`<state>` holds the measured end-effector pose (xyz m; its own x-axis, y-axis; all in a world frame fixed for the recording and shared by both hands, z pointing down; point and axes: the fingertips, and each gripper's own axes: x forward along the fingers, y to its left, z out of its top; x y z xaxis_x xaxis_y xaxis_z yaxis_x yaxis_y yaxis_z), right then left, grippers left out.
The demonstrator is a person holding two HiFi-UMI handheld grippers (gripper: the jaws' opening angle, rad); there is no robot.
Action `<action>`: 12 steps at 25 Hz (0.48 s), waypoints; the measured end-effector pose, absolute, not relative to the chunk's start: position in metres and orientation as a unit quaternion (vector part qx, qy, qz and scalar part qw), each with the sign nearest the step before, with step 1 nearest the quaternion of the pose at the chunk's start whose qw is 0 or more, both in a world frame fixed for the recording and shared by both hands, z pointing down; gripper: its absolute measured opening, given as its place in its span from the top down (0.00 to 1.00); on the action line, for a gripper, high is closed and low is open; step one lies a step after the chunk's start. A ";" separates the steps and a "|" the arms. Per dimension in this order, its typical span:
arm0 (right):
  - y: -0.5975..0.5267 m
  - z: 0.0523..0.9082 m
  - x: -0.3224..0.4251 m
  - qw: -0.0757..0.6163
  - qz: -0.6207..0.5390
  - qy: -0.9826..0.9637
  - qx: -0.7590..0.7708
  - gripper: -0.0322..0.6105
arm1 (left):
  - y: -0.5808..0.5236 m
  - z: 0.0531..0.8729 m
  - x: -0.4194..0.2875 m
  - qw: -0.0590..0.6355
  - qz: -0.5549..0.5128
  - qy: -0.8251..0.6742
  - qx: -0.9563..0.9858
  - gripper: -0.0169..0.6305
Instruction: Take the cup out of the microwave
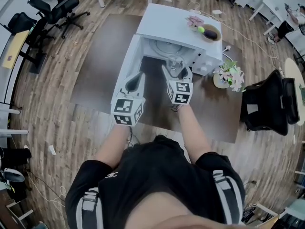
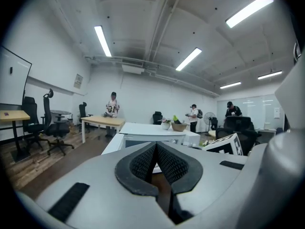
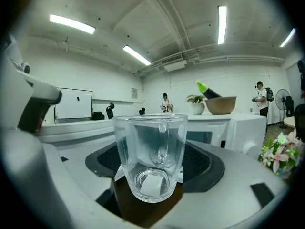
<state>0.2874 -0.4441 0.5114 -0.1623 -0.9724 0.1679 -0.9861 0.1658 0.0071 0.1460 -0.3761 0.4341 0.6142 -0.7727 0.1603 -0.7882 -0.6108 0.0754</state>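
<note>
Outside microwave (image 1: pixel 167 25): cup (image 3: pixel 151 156) in right gripper (image 1: pixel 177 73)

Brown table (image 1: pixel 95 70) bears white microwave, door (image 1: pixel 127 66) swung open. Left gripper (image 1: pixel 138 76) jaws pressed together, empty. Right gripper jaws wide, clamping upright glass cup before the opening.

No text, label, brand or number can be read in any view.

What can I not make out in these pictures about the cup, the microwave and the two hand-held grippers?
1. Head view: the cup, in the right hand-held gripper, hides part of the microwave opening.
2. Left gripper view: the body of the left hand-held gripper covers the microwave's lower part.
3. Head view: the microwave's panel markings are too small to read.
</note>
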 end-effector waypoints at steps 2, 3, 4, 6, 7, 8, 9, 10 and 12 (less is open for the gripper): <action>-0.422 0.489 0.286 0.050 0.040 -0.758 0.649 0.37 | -0.369 0.427 0.146 0.063 0.050 -0.427 0.901 0.97; -0.413 0.478 0.287 0.042 0.035 -0.756 0.652 0.37 | -0.366 0.424 0.145 0.061 0.047 -0.423 0.903 0.97; -0.403 0.468 0.287 0.035 0.030 -0.753 0.657 0.37 | -0.362 0.421 0.145 0.059 0.044 -0.419 0.905 0.97; -0.385 0.448 0.287 0.027 0.018 -0.746 0.665 0.37 | -0.354 0.417 0.145 0.056 0.041 -0.411 0.909 0.97; -0.376 0.438 0.286 0.022 0.010 -0.743 0.669 0.37 | -0.350 0.414 0.145 0.055 0.039 -0.407 0.911 0.97; -0.368 0.429 0.285 0.017 0.002 -0.741 0.671 0.37 | -0.346 0.412 0.145 0.053 0.038 -0.403 0.913 0.97; -0.361 0.420 0.284 0.011 -0.006 -0.739 0.673 0.37 | -0.343 0.410 0.145 0.051 0.036 -0.400 0.915 0.97; -0.354 0.412 0.283 0.005 -0.012 -0.738 0.675 0.37 | -0.340 0.408 0.145 0.049 0.035 -0.396 0.916 0.97; -0.345 0.399 0.280 -0.005 -0.018 -0.734 0.679 0.37 | -0.337 0.404 0.146 0.045 0.032 -0.390 0.919 0.97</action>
<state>0.2795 -0.3449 0.3989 -0.0775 -0.9965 -0.0311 -0.9968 0.0769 0.0200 0.1455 -0.3374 0.4041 0.6941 -0.7138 0.0934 -0.7195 -0.6919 0.0588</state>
